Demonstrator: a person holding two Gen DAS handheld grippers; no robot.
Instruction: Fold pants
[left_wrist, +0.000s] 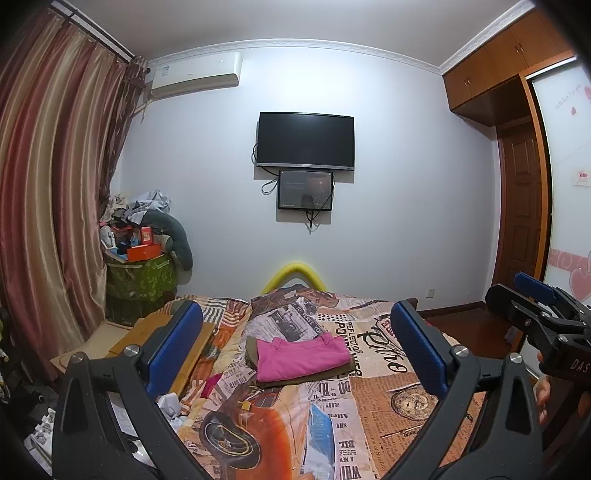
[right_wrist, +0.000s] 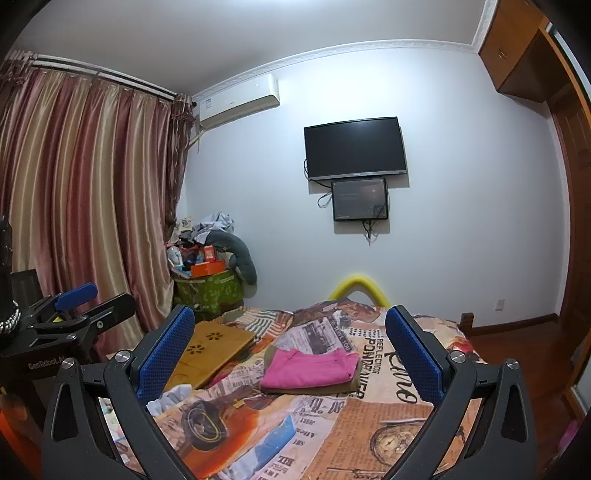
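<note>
The pink pants (left_wrist: 301, 357) already lie folded on an olive garment, mid-bed (left_wrist: 388, 398), at 12 o'clock from both grippers; the folding looks finished (as far as I can judge). The left gripper (left_wrist: 295, 347) and right gripper (right_wrist: 290, 354) both stand wide apart, empty, above the bed. Only the right view shows the tan board (right_wrist: 210, 343) at 10 o'clock clearly.

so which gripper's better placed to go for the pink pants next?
Marginal, probably the left. Both grippers are open, empty and raised well short of the folded pink pants. In the left wrist view the stack sits nearly centred between the left gripper fingers; in the right gripper view it lies slightly off-centre.
</note>
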